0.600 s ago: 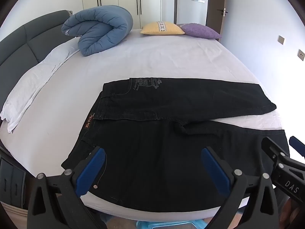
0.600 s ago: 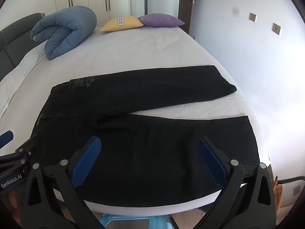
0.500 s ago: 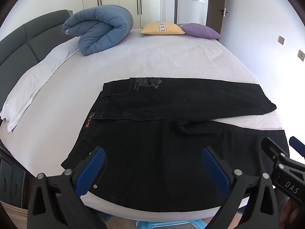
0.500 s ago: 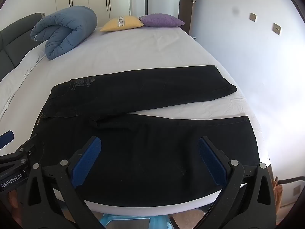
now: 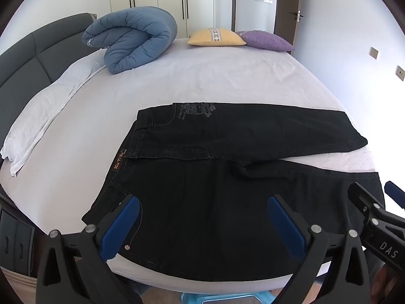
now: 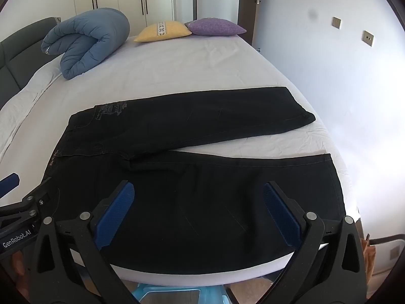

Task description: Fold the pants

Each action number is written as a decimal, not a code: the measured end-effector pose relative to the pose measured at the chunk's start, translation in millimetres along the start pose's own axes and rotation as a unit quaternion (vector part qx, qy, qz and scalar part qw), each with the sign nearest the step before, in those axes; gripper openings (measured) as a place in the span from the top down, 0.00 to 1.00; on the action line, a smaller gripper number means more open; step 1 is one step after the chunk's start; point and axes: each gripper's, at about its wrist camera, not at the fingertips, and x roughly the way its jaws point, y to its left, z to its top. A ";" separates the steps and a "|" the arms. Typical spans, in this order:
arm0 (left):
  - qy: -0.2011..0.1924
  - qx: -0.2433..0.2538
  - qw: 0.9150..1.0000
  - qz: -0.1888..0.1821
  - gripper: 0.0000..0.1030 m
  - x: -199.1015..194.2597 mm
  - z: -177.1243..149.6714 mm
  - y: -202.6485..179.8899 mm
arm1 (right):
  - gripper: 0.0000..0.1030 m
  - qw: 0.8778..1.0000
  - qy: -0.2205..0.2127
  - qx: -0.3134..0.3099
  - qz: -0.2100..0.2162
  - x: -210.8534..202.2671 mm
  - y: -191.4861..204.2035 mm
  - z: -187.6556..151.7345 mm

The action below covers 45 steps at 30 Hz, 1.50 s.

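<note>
Black pants lie flat on the white bed, waistband at the left, both legs spread out to the right; they also show in the right wrist view. The near leg reaches the bed's front edge. My left gripper is open and empty, held above the near waist and thigh. My right gripper is open and empty, held above the near leg. Each gripper shows at the edge of the other's view: the right one and the left one.
A rolled blue duvet, a yellow pillow and a purple pillow lie at the far end. A grey headboard with white pillows runs along the left. A blue stool stands below the front edge. A wall stands at the right.
</note>
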 end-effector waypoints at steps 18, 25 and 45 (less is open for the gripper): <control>0.001 0.000 1.000 0.000 0.00 -2.0 -1.0 1.7 | 0.00 1.000 0.000 0.000 0.001 -2.4 3.8 -1.4; 0.002 -0.002 1.000 -0.001 0.00 -2.3 -4.5 5.3 | 0.00 1.000 0.001 0.000 0.001 -2.9 3.7 -2.1; 0.004 -0.004 1.000 -0.001 0.00 -4.6 -5.7 10.6 | 0.00 1.000 0.003 -0.002 0.002 0.2 27.2 -10.6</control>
